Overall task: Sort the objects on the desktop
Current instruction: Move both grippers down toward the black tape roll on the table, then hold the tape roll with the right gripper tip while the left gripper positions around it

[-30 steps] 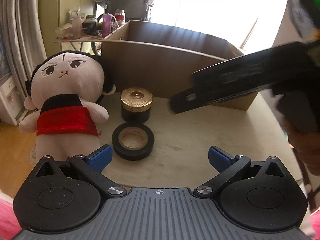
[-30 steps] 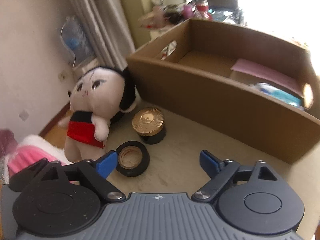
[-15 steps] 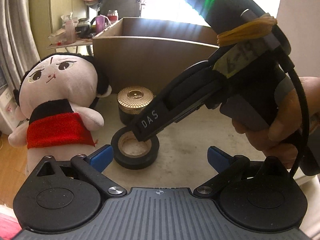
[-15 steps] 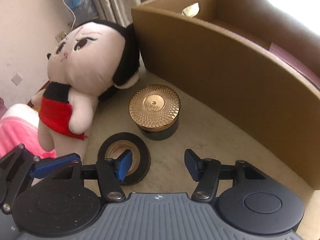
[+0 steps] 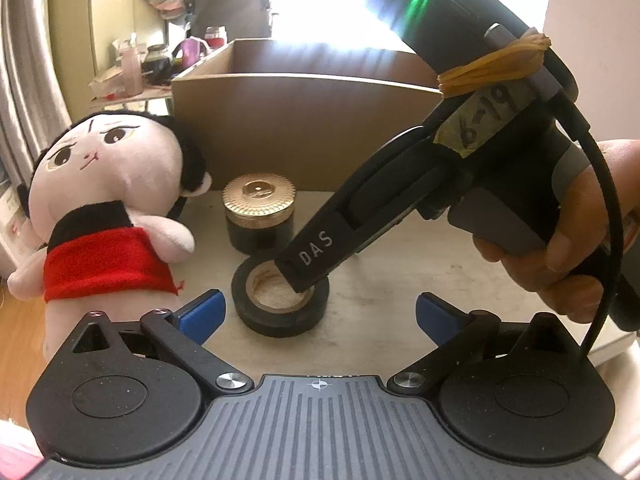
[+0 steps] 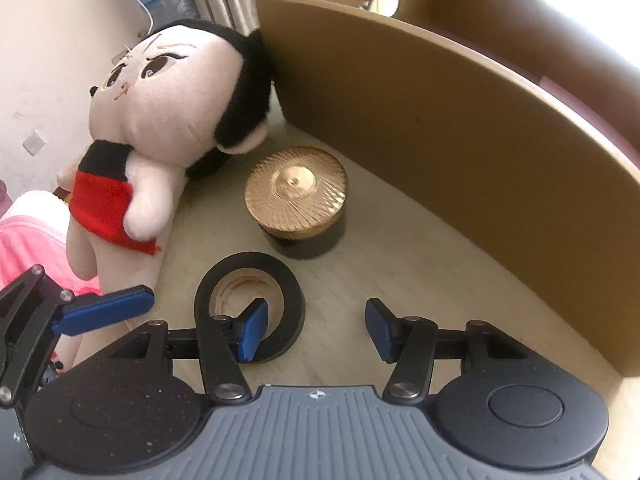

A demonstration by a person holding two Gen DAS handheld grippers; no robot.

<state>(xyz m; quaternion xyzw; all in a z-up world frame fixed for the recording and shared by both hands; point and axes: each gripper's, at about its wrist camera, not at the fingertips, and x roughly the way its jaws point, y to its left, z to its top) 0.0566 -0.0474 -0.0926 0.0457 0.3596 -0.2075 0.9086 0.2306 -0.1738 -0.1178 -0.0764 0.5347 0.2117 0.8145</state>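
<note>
Flat on the pale desk (image 5: 380, 272), hole upward: a black tape roll (image 5: 280, 320), brown cardboard core showing inside. Just behind it, close but apart, a dark jar with a ribbed gold lid (image 5: 259, 196), upright. Left of both, a plush doll (image 5: 108, 184) with a black hairdo and a red wrap, leaning with its head near the corner of an open cardboard box (image 5: 304, 128). Along the far side of the desk, the box's long wall, right behind the jar.

Slanting down from the upper right in the left wrist view, the right tongs (image 6: 316, 328), gripped by a hand (image 5: 568, 248) at the handle, tip dipped into the hole of the tape roll. From the right wrist view: one blue pad inside the ring, the other outside on the bare desk, the ring's near wall between the two. Jaws closing, with the outer pad short of the tape's black side, so no squeeze on it yet. No telling whether the inner pad touches the core.

Low over the near edge of the desk, the left tongs (image 5: 318, 310), spread wide, gripping nothing, pointed at the tape roll from just in front of it. In the right wrist view, one of its blue fingers (image 6: 104, 312) just left of the roll, beside the doll's legs.
</note>
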